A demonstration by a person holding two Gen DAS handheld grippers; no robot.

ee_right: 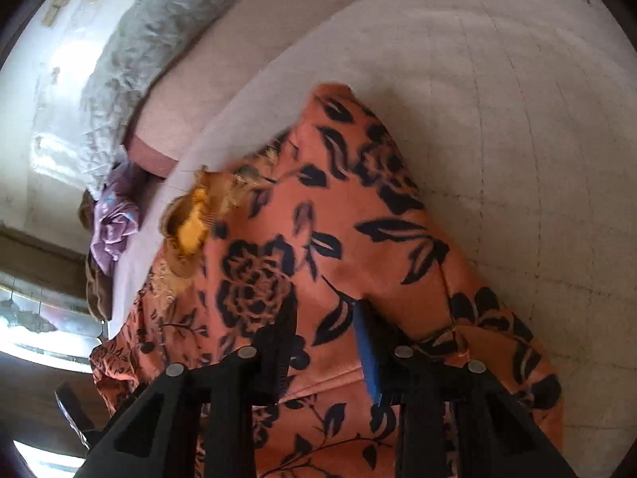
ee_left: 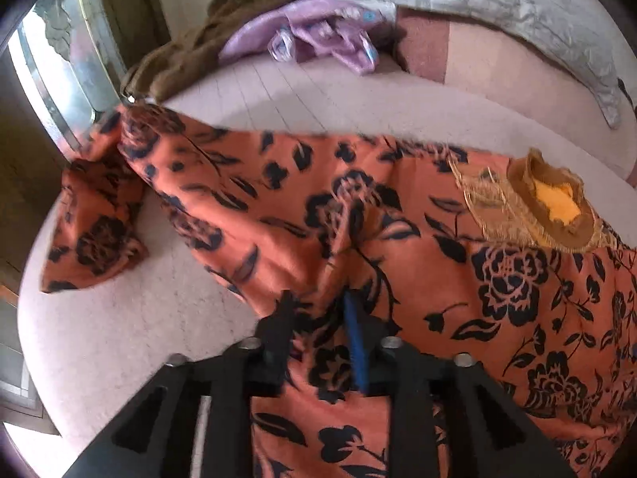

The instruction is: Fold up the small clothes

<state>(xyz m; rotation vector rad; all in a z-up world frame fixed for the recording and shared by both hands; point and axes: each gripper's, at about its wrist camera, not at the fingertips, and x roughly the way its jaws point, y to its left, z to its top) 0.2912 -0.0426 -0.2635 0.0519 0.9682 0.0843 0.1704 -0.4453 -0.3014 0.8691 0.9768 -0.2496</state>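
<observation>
While no container shows in either view, the orange floral garment (ee_left: 398,239) lies spread over the pale quilted bed (ee_left: 119,338), soft and creased, printed with black roses and leaves. To the left of the left gripper (ee_left: 318,318), one loose sleeve-like flap droops toward the bed's edge; its fingers (ee_left: 278,318) stand partly apart with a raised fold of cloth between them, though whether they pinch it cannot be told. Ahead lie a brown garment (ee_left: 179,51), a crumpled lilac garment (ee_left: 318,36) and a grey quilt (ee_left: 497,12). Right of them sits the frayed gold-trimmed neckline (ee_left: 549,203). The right gripper (ee_right: 324,330), fingers partly apart, straddles the same cloth; grip unclear.
</observation>
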